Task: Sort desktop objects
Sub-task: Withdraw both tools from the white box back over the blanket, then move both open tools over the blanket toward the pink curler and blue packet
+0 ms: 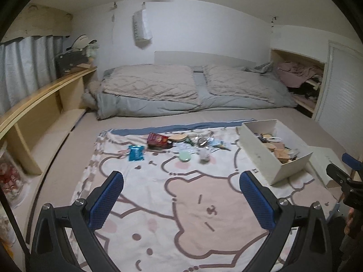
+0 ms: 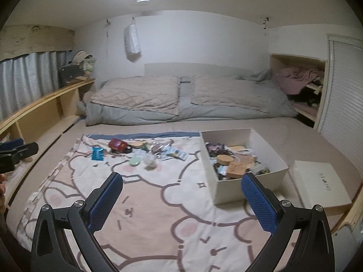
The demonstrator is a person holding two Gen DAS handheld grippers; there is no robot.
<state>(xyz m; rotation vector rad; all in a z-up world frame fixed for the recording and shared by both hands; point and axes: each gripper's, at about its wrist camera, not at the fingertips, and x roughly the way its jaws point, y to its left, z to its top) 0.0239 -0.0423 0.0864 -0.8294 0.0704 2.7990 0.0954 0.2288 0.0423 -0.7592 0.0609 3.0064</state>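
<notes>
Small items lie scattered at the far end of a bear-print blanket point(image 1: 181, 204): a blue packet point(image 1: 136, 153), a red packet point(image 1: 157, 139), a round wooden lid point(image 1: 178, 137), a green oval point(image 1: 185, 156) and a small white pot point(image 1: 204, 154). A white box point(image 1: 261, 156) at the right holds several items. It also shows in the right wrist view point(image 2: 229, 192). My left gripper point(image 1: 181, 199) is open and empty, well short of the items. My right gripper point(image 2: 182, 200) is open and empty, hovering beside the box's near corner.
A white lid point(image 2: 322, 188) lies right of the box. Folded quilts point(image 1: 172, 86) lie across the bed's far end. A wooden shelf point(image 1: 40, 99) runs along the left. A cubby with clothes point(image 1: 299, 74) is at the back right.
</notes>
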